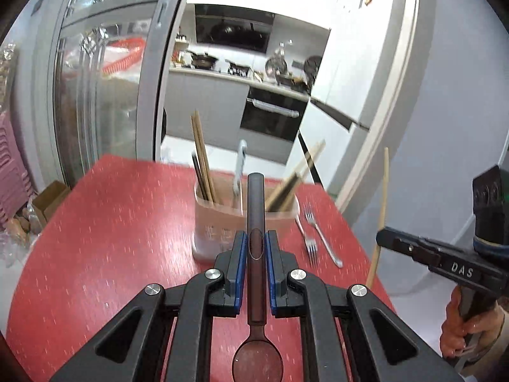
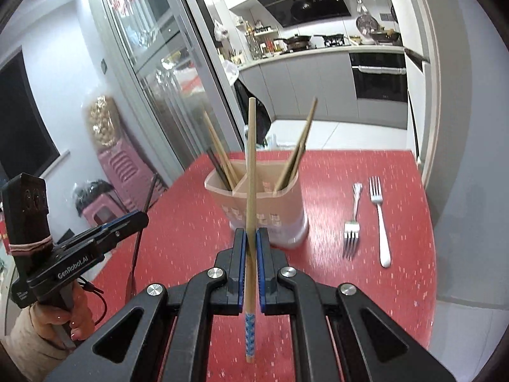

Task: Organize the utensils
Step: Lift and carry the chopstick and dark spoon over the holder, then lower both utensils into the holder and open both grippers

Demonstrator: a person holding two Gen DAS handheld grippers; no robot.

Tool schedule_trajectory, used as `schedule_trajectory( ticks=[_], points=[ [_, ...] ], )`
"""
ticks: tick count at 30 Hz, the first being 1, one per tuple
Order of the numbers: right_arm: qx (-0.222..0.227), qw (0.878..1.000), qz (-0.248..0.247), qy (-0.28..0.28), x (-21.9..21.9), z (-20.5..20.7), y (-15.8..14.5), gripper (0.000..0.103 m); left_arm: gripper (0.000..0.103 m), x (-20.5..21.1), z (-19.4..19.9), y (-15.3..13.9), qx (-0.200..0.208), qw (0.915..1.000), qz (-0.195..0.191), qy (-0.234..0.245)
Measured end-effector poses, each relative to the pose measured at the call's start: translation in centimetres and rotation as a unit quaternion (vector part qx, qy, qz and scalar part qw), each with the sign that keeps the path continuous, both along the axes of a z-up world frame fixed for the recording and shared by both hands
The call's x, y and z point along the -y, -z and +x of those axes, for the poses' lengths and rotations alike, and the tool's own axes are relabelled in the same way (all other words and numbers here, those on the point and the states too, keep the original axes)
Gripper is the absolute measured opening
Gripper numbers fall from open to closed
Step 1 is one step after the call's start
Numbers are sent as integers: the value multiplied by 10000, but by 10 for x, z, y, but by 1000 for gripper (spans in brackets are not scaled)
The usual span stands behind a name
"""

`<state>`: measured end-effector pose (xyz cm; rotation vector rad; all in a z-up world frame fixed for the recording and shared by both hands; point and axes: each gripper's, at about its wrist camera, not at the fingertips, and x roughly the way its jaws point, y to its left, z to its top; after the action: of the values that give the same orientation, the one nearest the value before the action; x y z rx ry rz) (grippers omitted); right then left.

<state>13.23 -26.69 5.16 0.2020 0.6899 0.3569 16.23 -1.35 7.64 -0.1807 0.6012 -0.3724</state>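
Observation:
My left gripper (image 1: 256, 238) is shut on a dark brown spoon (image 1: 256, 222), handle pointing forward toward the beige utensil holder (image 1: 222, 222), bowl near the camera. My right gripper (image 2: 250, 235) is shut on a bamboo chopstick (image 2: 251, 172) with a blue patterned end, held upright just in front of the holder (image 2: 273, 210). The holder stands on the red table (image 2: 191, 222) and has chopsticks in its left and right compartments. Two metal forks (image 2: 380, 219) lie on the table right of the holder. The left gripper shows in the right wrist view (image 2: 140, 216) with the thin dark spoon.
The table's far edge faces an open kitchen doorway with glass sliding doors (image 2: 152, 73). Pink stools (image 2: 117, 172) and bags stand on the floor to the left. The right gripper and its chopstick show at the right of the left wrist view (image 1: 381, 238).

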Motion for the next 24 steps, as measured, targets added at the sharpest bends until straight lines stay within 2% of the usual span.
schedule_trajectory(
  ticks=[11,18,24],
  points=[
    [363,9993,29,66,-11,68,-36,7,34,-8,75,-31,429,9982,-209,-372],
    [542,9984,52,149,-21,120,-45,7,34,0,121,-30,524,9970,-293,-491],
    [661,9975,-131,215,-34,152,-35,7,34,8,156,-19,650,9958,-262,-590]
  ],
)
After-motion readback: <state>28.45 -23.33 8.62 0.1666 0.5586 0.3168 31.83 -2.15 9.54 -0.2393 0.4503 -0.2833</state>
